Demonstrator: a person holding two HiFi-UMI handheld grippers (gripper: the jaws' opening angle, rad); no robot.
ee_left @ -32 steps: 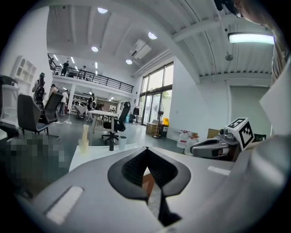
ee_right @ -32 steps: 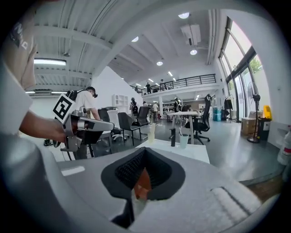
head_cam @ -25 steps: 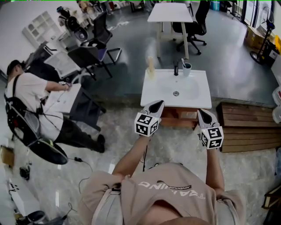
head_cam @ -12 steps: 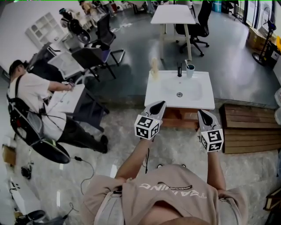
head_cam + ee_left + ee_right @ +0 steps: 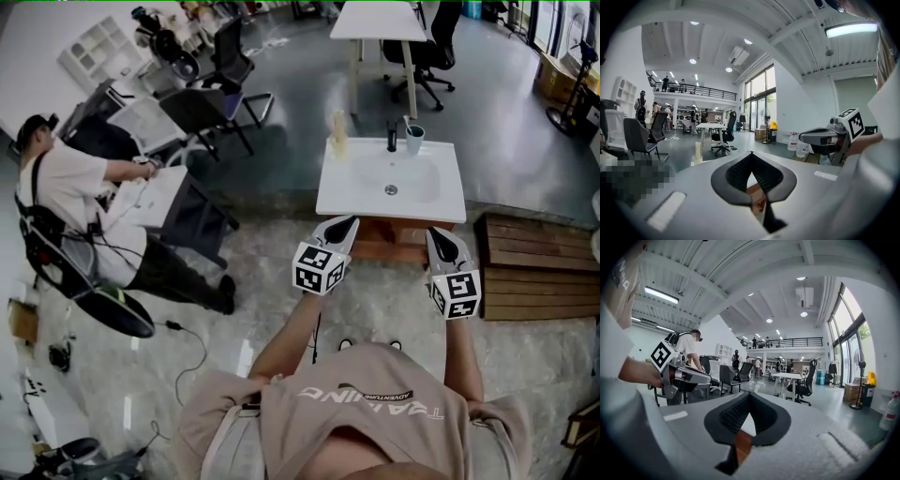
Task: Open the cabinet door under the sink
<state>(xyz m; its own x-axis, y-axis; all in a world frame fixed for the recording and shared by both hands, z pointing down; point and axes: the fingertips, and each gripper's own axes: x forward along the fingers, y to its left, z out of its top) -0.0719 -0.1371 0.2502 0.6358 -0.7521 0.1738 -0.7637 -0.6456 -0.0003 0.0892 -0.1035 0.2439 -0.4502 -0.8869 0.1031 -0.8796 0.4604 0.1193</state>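
Observation:
A white sink (image 5: 391,183) stands on a wooden cabinet (image 5: 392,247) on the floor ahead of me. In the head view both grippers are held level just short of the cabinet's front, below the sink's near edge. My left gripper (image 5: 344,223) points at the cabinet's left part and my right gripper (image 5: 438,233) at its right part. Each has its jaws together with nothing between them. Brown cabinet wood (image 5: 758,197) shows just past the left gripper (image 5: 751,153), and cabinet wood (image 5: 742,444) likewise beyond the right gripper (image 5: 749,393). The door itself is hidden under the sink top.
A faucet (image 5: 392,137), a cup (image 5: 413,139) and a pale bottle (image 5: 338,137) stand on the sink's far rim. A low wooden platform (image 5: 536,267) lies to the right. A person (image 5: 66,202) sits at a desk on the left, with office chairs (image 5: 202,108) and a white table (image 5: 380,19) behind.
Both grippers have drifted a little across the floor in front of the cabinet, still side by side and shut. The sink sits slightly further right in the head view.

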